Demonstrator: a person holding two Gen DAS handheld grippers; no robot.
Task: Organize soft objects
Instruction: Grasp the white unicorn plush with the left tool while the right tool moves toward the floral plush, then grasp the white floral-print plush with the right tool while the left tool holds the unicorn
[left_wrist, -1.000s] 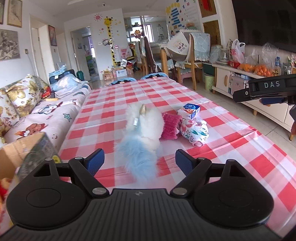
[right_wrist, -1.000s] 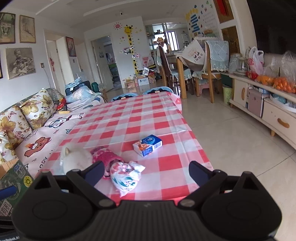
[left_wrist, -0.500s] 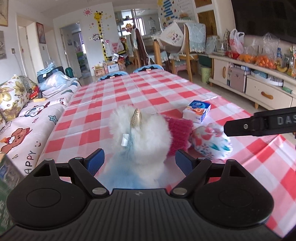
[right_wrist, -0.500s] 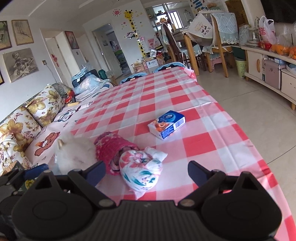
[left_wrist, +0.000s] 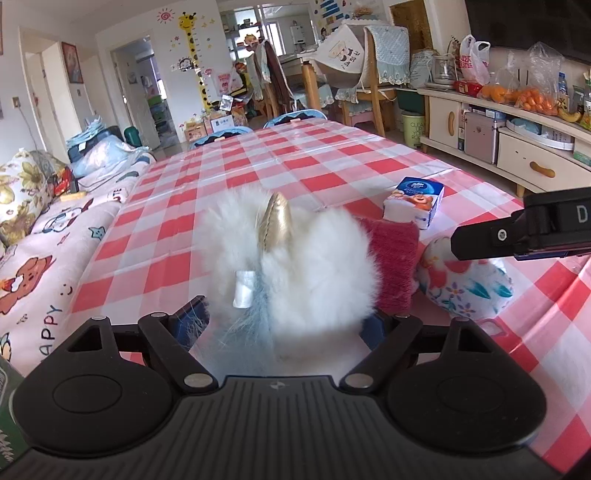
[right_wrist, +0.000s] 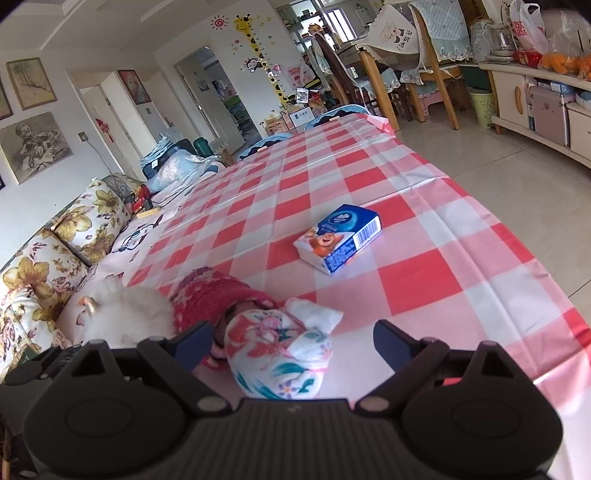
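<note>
A white fluffy unicorn plush (left_wrist: 314, 266) with a gold horn and a blue tail lies on the red-checked table (left_wrist: 258, 166). My left gripper (left_wrist: 282, 326) is open, one finger on each side of the plush, whose fur partly covers the fingertips. Right of the plush sit a dark pink knitted piece (left_wrist: 393, 262) and a floral cloth bundle (left_wrist: 469, 291). My right gripper (right_wrist: 293, 343) is open around the floral bundle (right_wrist: 277, 354). Left of it lie the knitted piece (right_wrist: 214, 295) and the plush (right_wrist: 129, 314). The right gripper's side (left_wrist: 524, 232) shows above the bundle.
A blue tissue pack (right_wrist: 338, 238) lies on the table beyond the soft things. A flowered sofa (right_wrist: 55, 251) runs along the table's left side. The table's right edge (right_wrist: 517, 229) drops to tiled floor. A cabinet (left_wrist: 517, 147) with fruit bags stands far right.
Both grippers moved forward and lower. The left one now has the plush between its fingers, and the right one has closed in around the floral bundle. Nothing on the table has shifted.
</note>
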